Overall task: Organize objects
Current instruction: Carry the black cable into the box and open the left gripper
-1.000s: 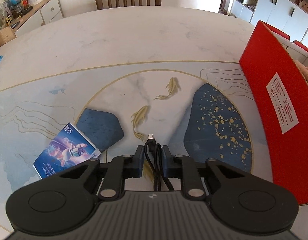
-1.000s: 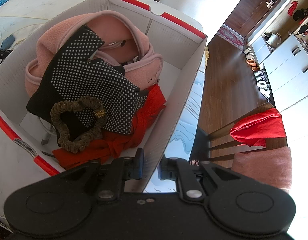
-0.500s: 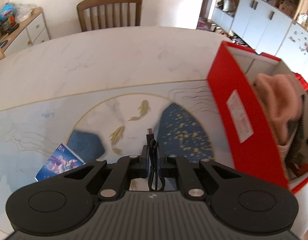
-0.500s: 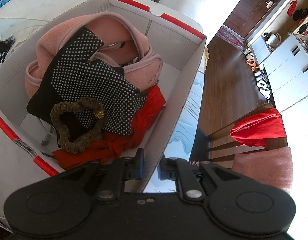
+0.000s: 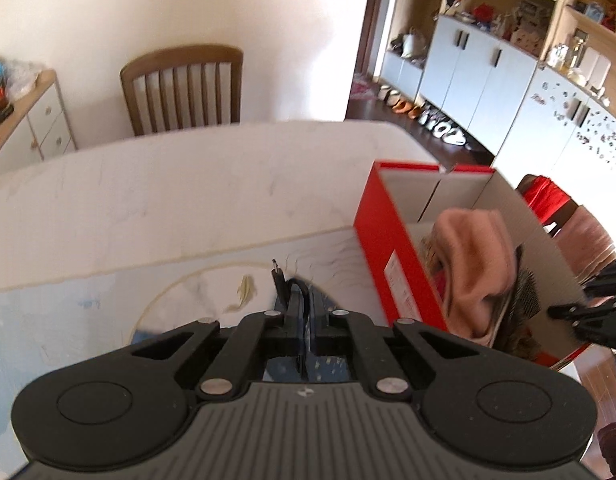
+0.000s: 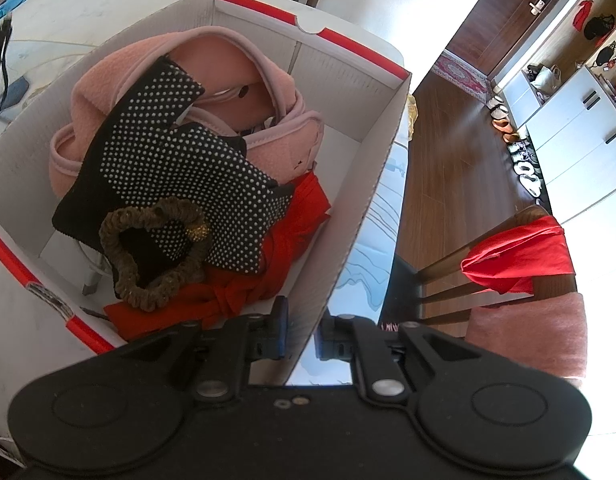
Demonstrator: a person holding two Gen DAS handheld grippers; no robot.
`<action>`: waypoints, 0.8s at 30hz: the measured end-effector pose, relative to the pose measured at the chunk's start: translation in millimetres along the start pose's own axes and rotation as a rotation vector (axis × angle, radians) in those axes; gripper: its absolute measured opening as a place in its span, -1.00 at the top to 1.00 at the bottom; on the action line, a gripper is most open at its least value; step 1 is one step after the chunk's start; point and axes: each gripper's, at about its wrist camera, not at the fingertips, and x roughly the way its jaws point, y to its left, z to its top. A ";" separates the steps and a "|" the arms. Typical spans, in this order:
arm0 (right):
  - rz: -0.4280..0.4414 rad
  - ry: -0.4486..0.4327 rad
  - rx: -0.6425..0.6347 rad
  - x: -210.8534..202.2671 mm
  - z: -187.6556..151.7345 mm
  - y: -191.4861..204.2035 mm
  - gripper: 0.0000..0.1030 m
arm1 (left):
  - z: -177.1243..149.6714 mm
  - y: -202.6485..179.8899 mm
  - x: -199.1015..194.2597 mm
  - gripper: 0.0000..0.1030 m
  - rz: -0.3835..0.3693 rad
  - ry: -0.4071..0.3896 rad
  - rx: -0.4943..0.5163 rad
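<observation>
Left claw (image 5: 301,320) raised, clamping black cable (image 5: 285,292); box (image 5: 392,248) nearer.

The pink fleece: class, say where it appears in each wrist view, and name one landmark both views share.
Left wrist view: pink fleece at right of centre, heaped inside the red box.
Right wrist view: pink fleece at upper left, under the dotted black cloth.
Shared landmark: the red box.
</observation>
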 end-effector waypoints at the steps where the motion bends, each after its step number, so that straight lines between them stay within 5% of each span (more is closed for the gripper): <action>1: 0.000 0.000 0.000 0.0 0.0 0.0 0.78 | 3.3 -0.6 -1.8 0.97 0.002 -0.009 0.006; 11: -0.002 -0.002 -0.001 -1.5 0.8 0.2 0.78 | 49.6 -21.7 -31.3 0.97 -0.093 -0.090 0.068; 24: -0.004 -0.004 -0.002 -3.7 4.6 2.3 0.78 | 94.7 -116.5 -54.7 0.96 -0.353 -0.118 0.269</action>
